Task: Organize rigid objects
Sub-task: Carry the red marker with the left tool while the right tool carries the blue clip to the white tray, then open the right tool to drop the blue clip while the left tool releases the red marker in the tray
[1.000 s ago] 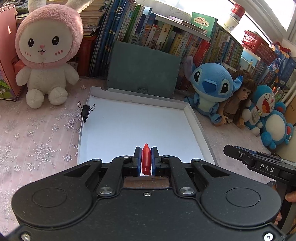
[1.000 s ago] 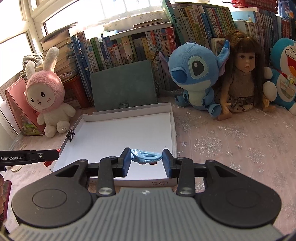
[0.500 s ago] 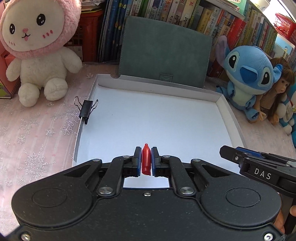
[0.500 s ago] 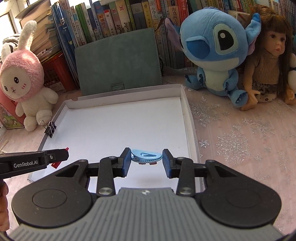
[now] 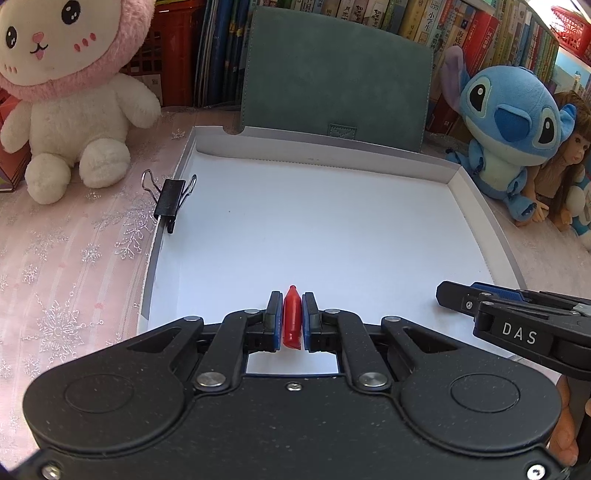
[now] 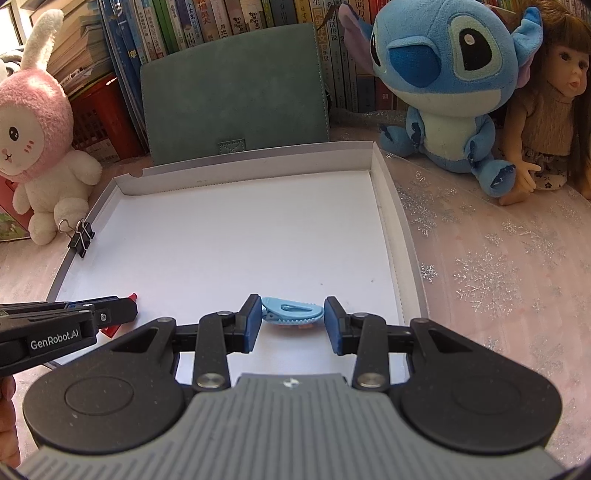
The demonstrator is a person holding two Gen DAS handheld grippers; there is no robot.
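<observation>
My left gripper (image 5: 292, 297) is shut on a small red plastic piece (image 5: 292, 319), which stands upright between the blue pads over the near end of a shallow white tray (image 5: 332, 157). In the right wrist view my right gripper (image 6: 293, 314) is shut on a light blue hair clip (image 6: 291, 312). The clip lies crosswise, its ends against both pads, above the tray's near right part (image 6: 391, 229). Each gripper appears in the other's view: the left gripper (image 6: 122, 310) at the left edge, the right gripper (image 5: 458, 295) at the right. A black binder clip (image 5: 170, 197) grips the tray's left wall.
A green suede case (image 5: 332, 74) leans behind the tray, against a row of books (image 6: 192, 22). A pink-hooded bunny plush (image 5: 70, 110) sits to the left; a blue plush (image 6: 443, 85) and a doll (image 6: 550, 110) sit to the right. A snowflake-patterned cloth (image 6: 498, 277) covers the table.
Both grippers have moved forward and down toward the tray, which now fills more of each view. The red piece and the blue clip stay held as before.
</observation>
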